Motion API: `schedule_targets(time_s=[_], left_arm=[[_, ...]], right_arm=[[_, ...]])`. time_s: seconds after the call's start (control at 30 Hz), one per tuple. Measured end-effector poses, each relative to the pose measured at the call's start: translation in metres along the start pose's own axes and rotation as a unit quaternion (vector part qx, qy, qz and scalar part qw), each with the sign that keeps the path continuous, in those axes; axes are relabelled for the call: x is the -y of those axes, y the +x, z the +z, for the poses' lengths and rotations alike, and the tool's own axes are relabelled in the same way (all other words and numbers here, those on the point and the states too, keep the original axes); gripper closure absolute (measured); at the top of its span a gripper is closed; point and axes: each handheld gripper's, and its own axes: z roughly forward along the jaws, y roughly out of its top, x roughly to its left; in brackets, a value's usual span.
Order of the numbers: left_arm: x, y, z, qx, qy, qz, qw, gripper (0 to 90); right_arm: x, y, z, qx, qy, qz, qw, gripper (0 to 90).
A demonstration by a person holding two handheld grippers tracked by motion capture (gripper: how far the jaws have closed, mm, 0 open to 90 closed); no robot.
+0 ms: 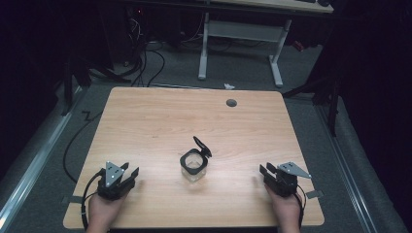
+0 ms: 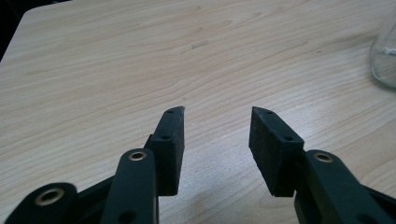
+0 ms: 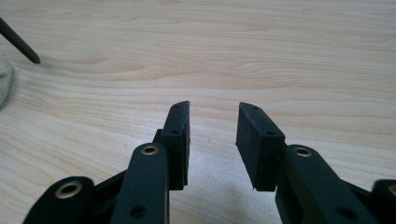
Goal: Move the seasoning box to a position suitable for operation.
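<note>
Left tongs (image 1: 130, 175) and right tongs (image 1: 266, 174) resting apart, empty, at bench (image 1: 145, 121) near edge; between them, mid-bench: glass jar (image 1: 194, 166), lid (image 1: 201, 147) flipped open, roughly equidistant.

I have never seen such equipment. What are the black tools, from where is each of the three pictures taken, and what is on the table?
There is no machine here: a person holds one black claw in each hand. The high view comes from a fixed camera above the person's side of the wooden table. In it, the left claw sits near the table's front left and the right claw near the front right. The other two pictures come from small cameras riding on each claw, looking along its two jaws: the left claw and right claw are both open, holding nothing. Between the hands stands a small clear jar with a black rim and its black flip lid open. A small dark round disc is set in the table's far side.
</note>
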Motion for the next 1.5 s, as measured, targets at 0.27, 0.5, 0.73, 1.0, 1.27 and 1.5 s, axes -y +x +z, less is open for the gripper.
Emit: schedule_targets(time_s=[0.27,0.5,0.73,1.0,1.27,1.5], left_arm=[[0.001,-0.002,0.001,0.003,0.007,-0.003,1.0,58.6],[0.002,-0.003,0.002,0.006,0.014,-0.012,0.9998,65.3],[0.002,-0.018,0.012,0.013,0.032,-0.024,0.9991,81.6],[0.004,-0.046,0.033,0.028,0.034,-0.023,0.9988,90.0],[0.013,-0.08,0.057,0.06,0.049,-0.02,0.9968,90.0],[0.017,-0.102,0.071,0.084,0.057,-0.021,0.9947,90.0]], right_arm=[[0.003,-0.003,-0.003,0.013,-0.004,0.008,0.9999,64.2],[0.004,0.0,-0.002,-0.001,-0.001,0.004,1.0,64.4],[0.005,0.009,0.0,-0.017,0.0,-0.004,0.9998,65.5],[0.004,0.02,0.001,-0.042,0.008,-0.026,0.9987,84.7],[0.003,0.027,0.0,-0.052,0.007,-0.038,0.9979,90.0],[0.004,0.031,0.001,-0.061,0.008,-0.043,0.9972,90.0]])
